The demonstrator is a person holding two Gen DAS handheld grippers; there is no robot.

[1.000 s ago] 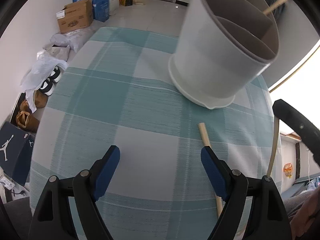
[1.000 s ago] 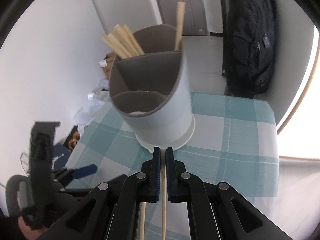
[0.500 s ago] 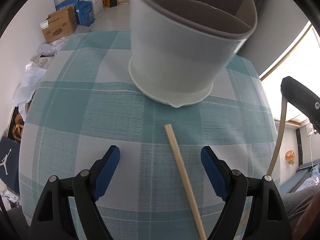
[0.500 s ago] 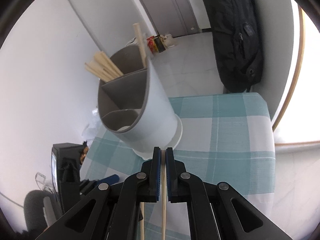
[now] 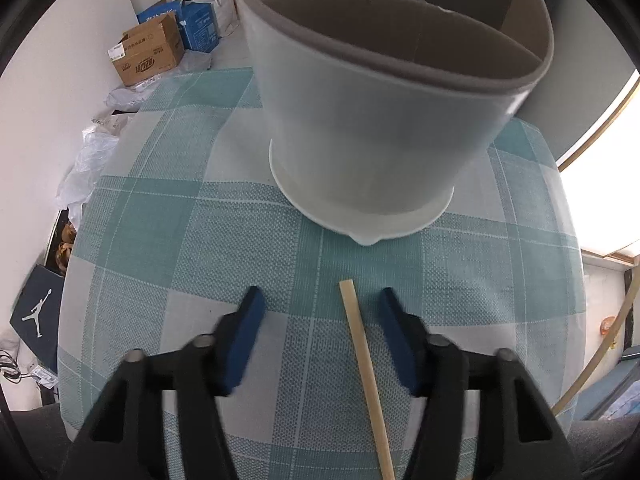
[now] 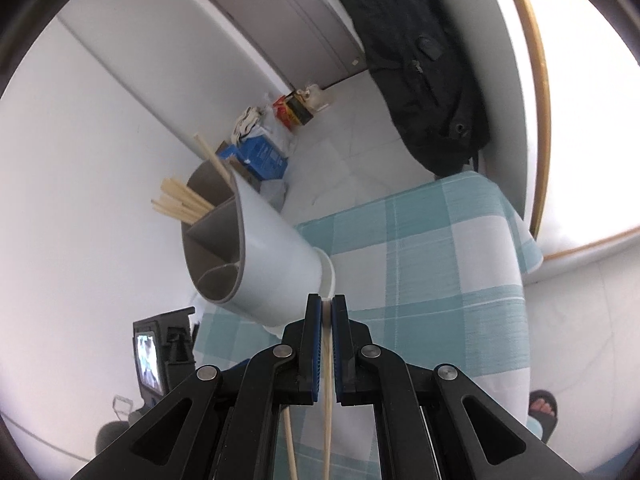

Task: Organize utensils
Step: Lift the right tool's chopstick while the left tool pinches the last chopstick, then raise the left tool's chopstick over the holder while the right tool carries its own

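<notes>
The left tongs [image 5: 318, 308], just closing, straddle without touching a chopstick [image 5: 366, 376] flat on the checked worktop [image 5: 160, 240] (holder [image 5: 380, 128] just ahead), while the right tongs [image 6: 326, 308] pinch another chopstick [image 6: 327, 380].

The holder [image 5: 384, 120] blocks the cloth [image 5: 168, 240] ahead; open cloth lies to its left and right.

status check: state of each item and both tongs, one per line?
left tongs: open, just been closing; chopstick lies between, untouched on the checked tablecloth
right tongs: shut on second chopstick
utensil holder: upright, several chopsticks in back compartment
backpack: against wall
</notes>
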